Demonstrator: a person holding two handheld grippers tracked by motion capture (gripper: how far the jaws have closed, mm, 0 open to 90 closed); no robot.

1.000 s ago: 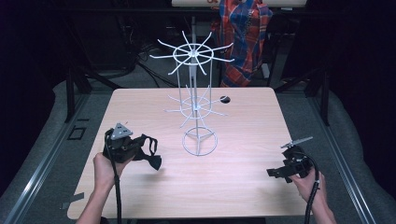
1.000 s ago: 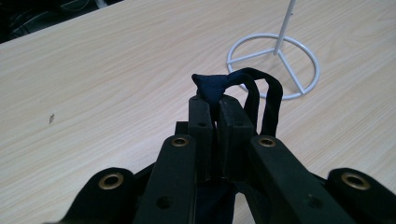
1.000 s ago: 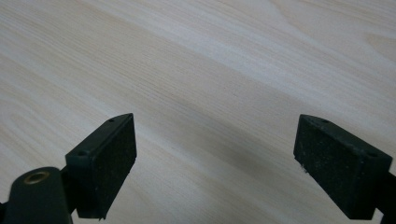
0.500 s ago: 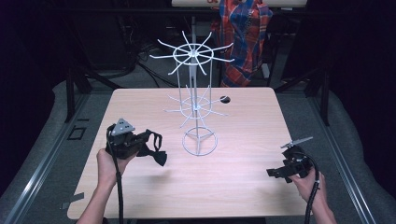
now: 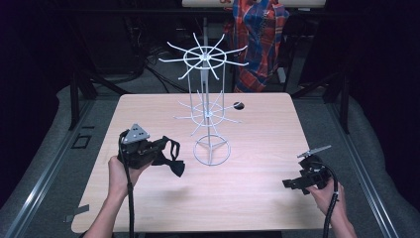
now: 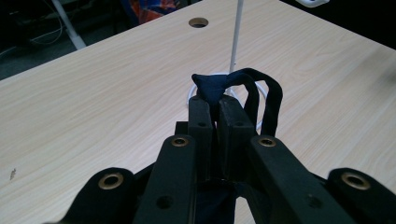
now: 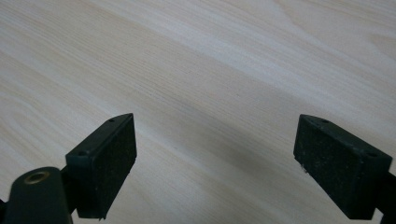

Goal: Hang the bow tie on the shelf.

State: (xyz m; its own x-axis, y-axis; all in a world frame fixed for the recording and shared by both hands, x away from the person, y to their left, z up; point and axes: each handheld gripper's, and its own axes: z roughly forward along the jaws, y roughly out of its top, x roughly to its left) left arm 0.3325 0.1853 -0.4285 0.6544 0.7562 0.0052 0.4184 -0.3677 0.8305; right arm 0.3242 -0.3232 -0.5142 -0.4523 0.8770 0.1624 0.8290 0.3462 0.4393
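Note:
A dark navy bow tie (image 5: 174, 165) with a looped strap hangs from my left gripper (image 5: 161, 151), which is shut on it a little above the table, left of the white wire rack (image 5: 204, 56). In the left gripper view the jaws pinch the bow tie (image 6: 211, 87) at my left gripper (image 6: 219, 106), the strap curls off to the right, and the rack's pole (image 6: 236, 37) and base ring stand just beyond. My right gripper (image 5: 293, 183) rests low at the table's right front. Its jaws stand wide open over bare wood, as my right gripper (image 7: 215, 158) shows.
The light wooden table (image 5: 148, 114) has a round cable hole (image 5: 238, 105) behind the rack. The rack's hooks spread out at two levels. A plaid cloth (image 5: 260, 34) hangs beyond the far edge. Dark floor and rails surround the table.
My left gripper has lifted and moved right toward the rack, carrying the bow tie. The right gripper has stayed where it was.

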